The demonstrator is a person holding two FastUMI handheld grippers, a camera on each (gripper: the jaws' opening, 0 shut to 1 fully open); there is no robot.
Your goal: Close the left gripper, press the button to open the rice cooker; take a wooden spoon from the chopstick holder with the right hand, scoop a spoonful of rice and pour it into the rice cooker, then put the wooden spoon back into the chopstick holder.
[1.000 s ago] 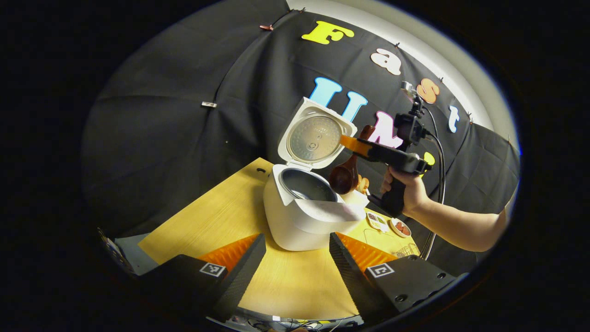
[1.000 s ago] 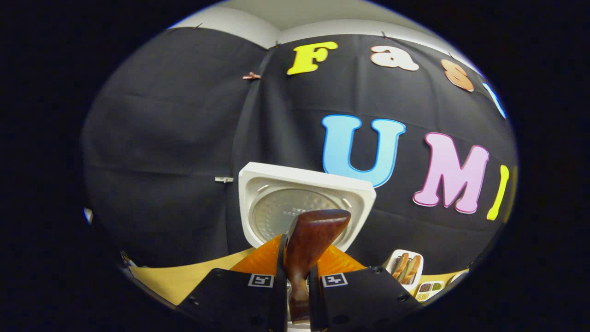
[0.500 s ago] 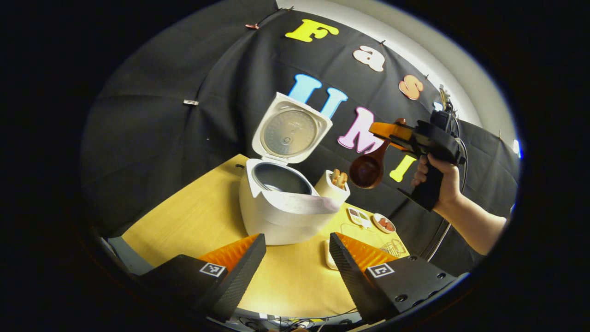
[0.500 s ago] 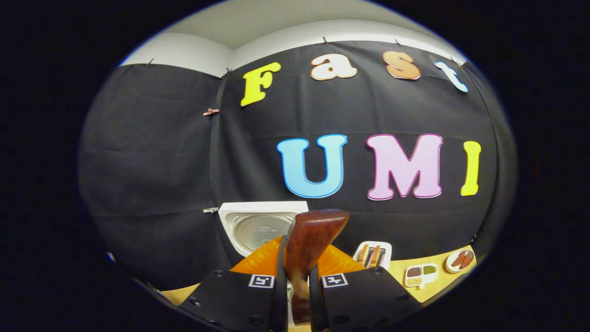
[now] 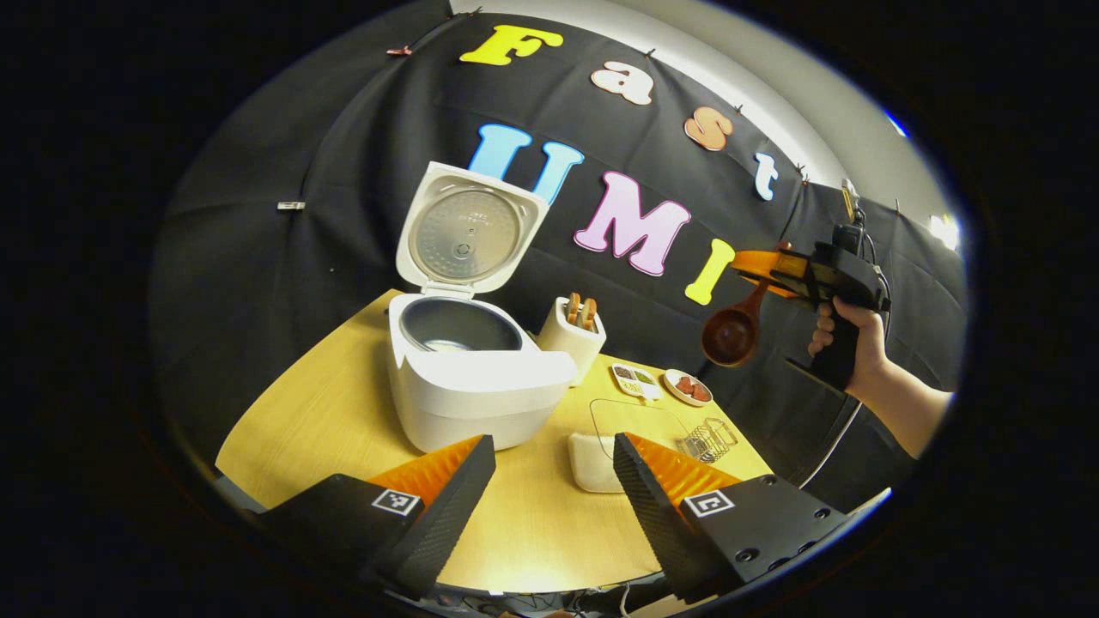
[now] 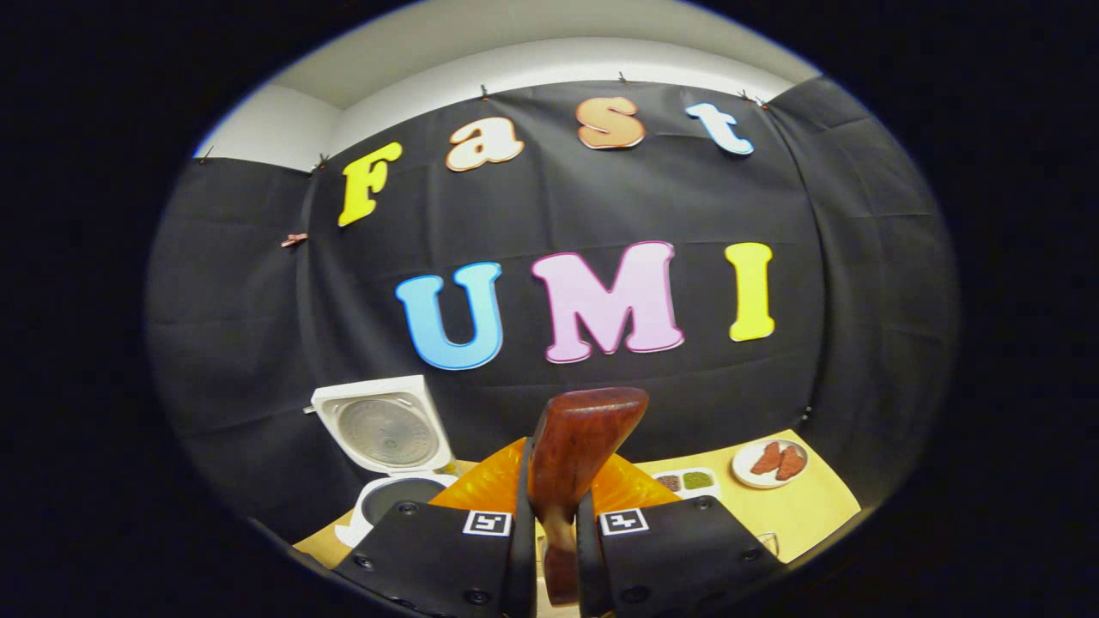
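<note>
**Spoon up high, rice cooker gaping**

My right tool [image 6: 549,549] is clamped on the wooden spoon [image 6: 577,446], handle pinched between both fingers. From the left gripper view the spoon's bowl [image 5: 730,336] hangs in the air, well right of the counter [image 5: 343,403]. My left tool [image 5: 549,481] sits low at the near edge, fingers apart, holding nothing.

The rice cooker [image 5: 468,386] stands with its lid [image 5: 468,233] up and the pot bare. I can't tell whether the spoon carries rice. The chopstick holder [image 5: 571,335] is just beside the cooker's right flank. My read: keep the spoon level and come down from above.

Two small dishes [image 5: 661,384], a white tray [image 5: 592,451] and a wire rack [image 5: 708,438] lie below, so I'd stay high over them. The raised lid could catch a wide swing.
</note>
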